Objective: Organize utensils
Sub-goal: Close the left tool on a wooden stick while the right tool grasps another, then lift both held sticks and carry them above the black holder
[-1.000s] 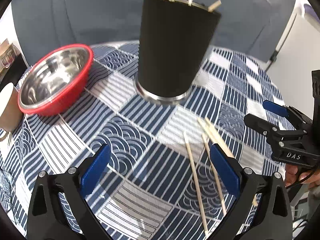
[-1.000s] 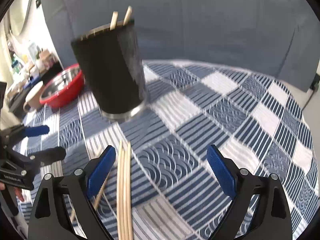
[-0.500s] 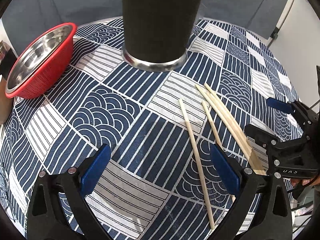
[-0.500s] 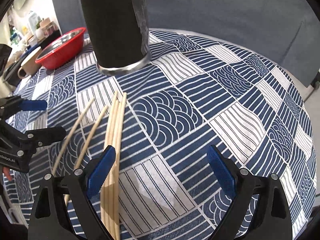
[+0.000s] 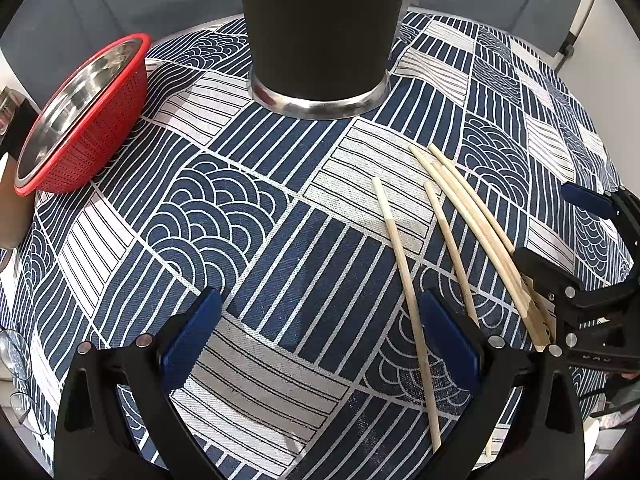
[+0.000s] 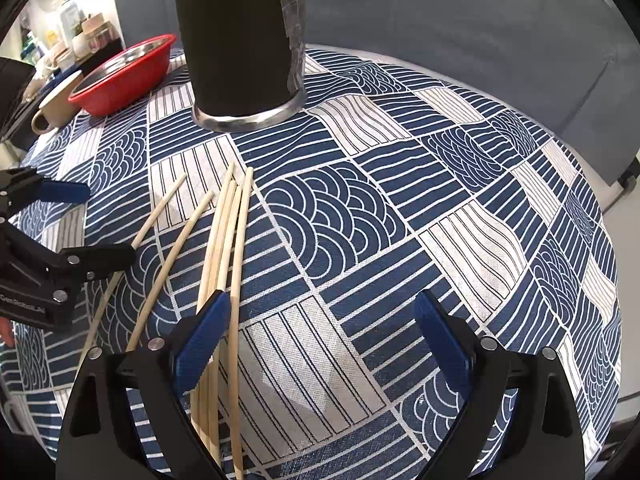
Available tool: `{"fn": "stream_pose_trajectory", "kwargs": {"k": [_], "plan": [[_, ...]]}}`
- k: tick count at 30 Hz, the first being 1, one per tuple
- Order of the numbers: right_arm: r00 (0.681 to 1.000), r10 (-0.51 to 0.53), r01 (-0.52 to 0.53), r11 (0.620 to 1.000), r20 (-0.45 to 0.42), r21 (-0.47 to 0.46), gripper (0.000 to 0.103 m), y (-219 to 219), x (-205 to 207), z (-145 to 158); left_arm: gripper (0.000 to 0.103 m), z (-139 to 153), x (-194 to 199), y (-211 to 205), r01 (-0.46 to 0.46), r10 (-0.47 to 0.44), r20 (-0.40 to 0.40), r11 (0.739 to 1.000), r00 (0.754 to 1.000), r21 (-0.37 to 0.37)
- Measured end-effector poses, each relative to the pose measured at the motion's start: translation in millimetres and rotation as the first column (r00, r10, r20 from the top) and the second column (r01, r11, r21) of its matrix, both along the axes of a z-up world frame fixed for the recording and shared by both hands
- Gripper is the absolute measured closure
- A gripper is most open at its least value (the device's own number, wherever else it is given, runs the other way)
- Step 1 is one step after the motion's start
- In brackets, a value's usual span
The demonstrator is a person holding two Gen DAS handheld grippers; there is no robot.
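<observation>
While our left gripper [image 5: 320, 328] and right gripper [image 6: 322, 326] hover low with jaws wide and empty, slim wooden chopsticks [image 6: 224, 256] lie on the patterned bench [image 6: 400, 208] before a black cup [image 5: 320, 32].

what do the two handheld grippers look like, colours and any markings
Both the left gripper and the right gripper have black plastic frames with two fingers, each finger carrying a blue pad on its inner face. Silver screw heads dot the frames. Small white lettering, too small to read, marks each body.
</observation>
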State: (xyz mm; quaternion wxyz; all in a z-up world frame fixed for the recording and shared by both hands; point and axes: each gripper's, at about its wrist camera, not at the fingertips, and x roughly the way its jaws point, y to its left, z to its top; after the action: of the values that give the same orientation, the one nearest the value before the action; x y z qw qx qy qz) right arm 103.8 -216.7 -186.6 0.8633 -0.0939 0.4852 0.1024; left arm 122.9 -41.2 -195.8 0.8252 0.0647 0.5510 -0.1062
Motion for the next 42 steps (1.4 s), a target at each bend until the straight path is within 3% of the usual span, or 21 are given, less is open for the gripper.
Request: {"fn": "stream_pose_trajectory", "kwargs": {"k": [11, 15, 20, 21, 29, 32, 37, 42], "plan": [[0.995, -0.040, 0.038, 0.999, -0.091, -0.018, 0.016, -0.5, 9.2, -3.6, 0.005, -4.5, 4.9, -3.1, 0.006, -0.005, -0.032, 0.999, 0.999, 0.039], [0.991, -0.024, 0.029, 0.999, -0.130, 0.043, 0.045, -1.9, 8.1, -0.2, 0.008, -2.2, -0.4, 5.1, 0.004, -0.002, -0.050, 0.999, 0.999, 0.038], [0.989, -0.011, 0.015, 0.999, -0.147, 0.031, 0.090, 1.4, 8.4, 4.7, 0.032, 5.8, -2.6, 10.7, 0.008, -0.004, -0.083, 0.999, 0.997, 0.044], [0.989, -0.021, 0.026, 0.999, -0.150, 0.026, 0.094, -0.1, 9.0, 4.9, 0.035, 7.4, -3.7, 14.5, 0.007, -0.004, -0.083, 0.999, 0.997, 0.042], [0.978, -0.078, 0.087, 0.995, -0.192, 0.041, 0.099, -16.1, 15.5, 6.0, 0.084, 15.2, -8.5, 41.3, 0.002, 0.001, -0.095, 1.000, 0.995, 0.023], [0.972, -0.097, 0.116, 0.990, -0.213, 0.076, 0.099, -24.8, 17.7, 6.1, 0.096, 16.0, -9.7, 54.8, -0.028, 0.027, -0.114, 1.000, 0.993, -0.009], [0.954, -0.147, 0.193, 0.968, -0.262, 0.160, 0.099, -43.4, 19.5, 8.6, 0.098, 16.9, -15.1, 62.7, -0.035, 0.033, -0.144, 0.999, 0.989, -0.012], [0.954, -0.167, 0.216, 0.959, -0.251, 0.184, 0.099, -52.9, 17.8, 17.1, 0.098, 19.7, -24.7, 66.2, -0.058, 0.054, -0.150, 0.998, 0.987, -0.024]]}}
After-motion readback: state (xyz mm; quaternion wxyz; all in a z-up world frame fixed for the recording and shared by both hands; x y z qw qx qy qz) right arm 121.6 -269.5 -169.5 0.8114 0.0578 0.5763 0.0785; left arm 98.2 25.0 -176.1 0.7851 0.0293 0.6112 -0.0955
